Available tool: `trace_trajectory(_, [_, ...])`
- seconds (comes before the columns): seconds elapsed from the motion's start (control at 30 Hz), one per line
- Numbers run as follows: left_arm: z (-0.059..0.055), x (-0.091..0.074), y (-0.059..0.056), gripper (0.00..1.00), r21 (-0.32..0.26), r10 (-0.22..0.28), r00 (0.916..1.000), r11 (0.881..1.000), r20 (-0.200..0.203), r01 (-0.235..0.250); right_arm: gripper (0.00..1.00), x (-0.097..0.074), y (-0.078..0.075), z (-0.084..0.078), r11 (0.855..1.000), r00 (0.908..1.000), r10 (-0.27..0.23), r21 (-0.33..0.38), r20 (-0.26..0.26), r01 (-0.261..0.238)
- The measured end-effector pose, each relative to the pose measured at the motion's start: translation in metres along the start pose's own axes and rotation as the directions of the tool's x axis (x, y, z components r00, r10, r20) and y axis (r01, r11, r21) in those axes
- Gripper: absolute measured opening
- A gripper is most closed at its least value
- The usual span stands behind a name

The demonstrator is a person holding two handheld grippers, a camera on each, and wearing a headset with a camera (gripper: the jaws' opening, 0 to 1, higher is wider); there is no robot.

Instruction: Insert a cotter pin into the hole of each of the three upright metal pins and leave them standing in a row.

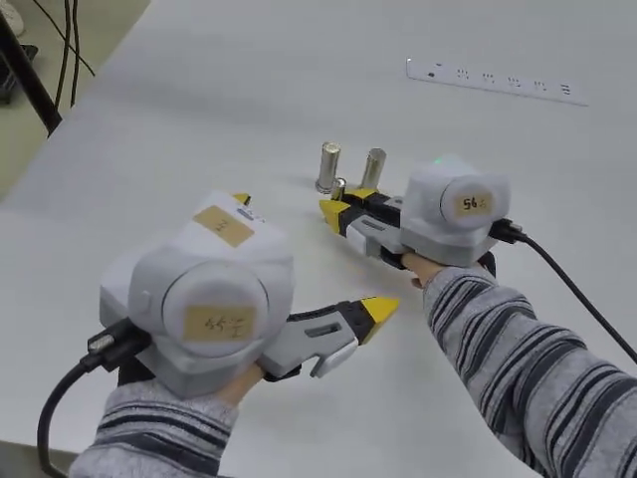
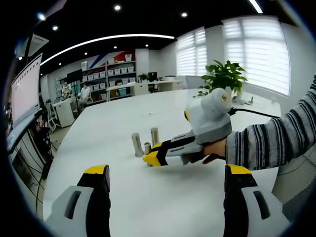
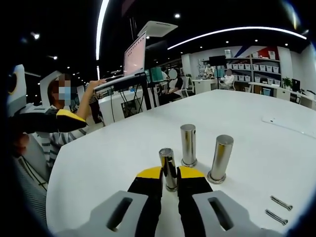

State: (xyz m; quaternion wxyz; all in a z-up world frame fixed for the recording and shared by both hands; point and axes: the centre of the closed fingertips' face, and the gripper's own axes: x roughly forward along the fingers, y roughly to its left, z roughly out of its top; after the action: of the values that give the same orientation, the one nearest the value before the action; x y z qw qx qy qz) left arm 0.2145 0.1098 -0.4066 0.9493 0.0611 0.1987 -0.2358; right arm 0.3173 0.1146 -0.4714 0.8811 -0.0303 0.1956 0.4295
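Three upright metal pins stand close together on the white table. Two taller ones [image 1: 327, 166] [image 1: 372, 167] are at the back. The nearest pin [image 3: 168, 168] sits between the yellow tips of my right gripper [image 3: 169, 175], which is shut on its lower part. In the head view that right gripper [image 1: 344, 203] reaches in from the right. Two cotter pins [image 3: 277, 209] lie flat on the table to the right of the pins. My left gripper [image 1: 309, 254] hovers nearer to me, open and holding nothing, and its view faces the metal pins [image 2: 137, 144].
A white power strip [image 1: 488, 82] lies at the far right of the table [image 1: 199, 110]. Black cables [image 1: 60, 50] hang off the table's left edge. A cable [image 1: 577, 289] trails from the right gripper across the table. People sit at desks in the background.
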Motion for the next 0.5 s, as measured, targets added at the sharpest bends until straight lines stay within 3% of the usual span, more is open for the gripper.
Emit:
trace_trajectory(0.17, [0.0,0.0,0.0,0.94,-0.004,-0.001,1.0,1.0,0.0,0.001,0.05,-0.001,0.002,0.001,1.0,0.9999,-0.012,-0.029,-0.004,0.012])
trace_trajectory(0.3, [0.0,-0.001,0.0,0.94,0.001,0.0,1.0,1.0,-0.004,0.0,0.04,-0.004,0.002,0.001,0.995,0.9996,-0.018,-0.095,-0.021,0.016])
trace_trajectory(0.5, [0.001,-0.001,-0.001,0.94,0.005,-0.004,1.0,1.0,-0.001,0.004,0.04,-0.012,0.005,0.007,0.993,0.9999,0.008,-0.114,-0.013,-0.009])
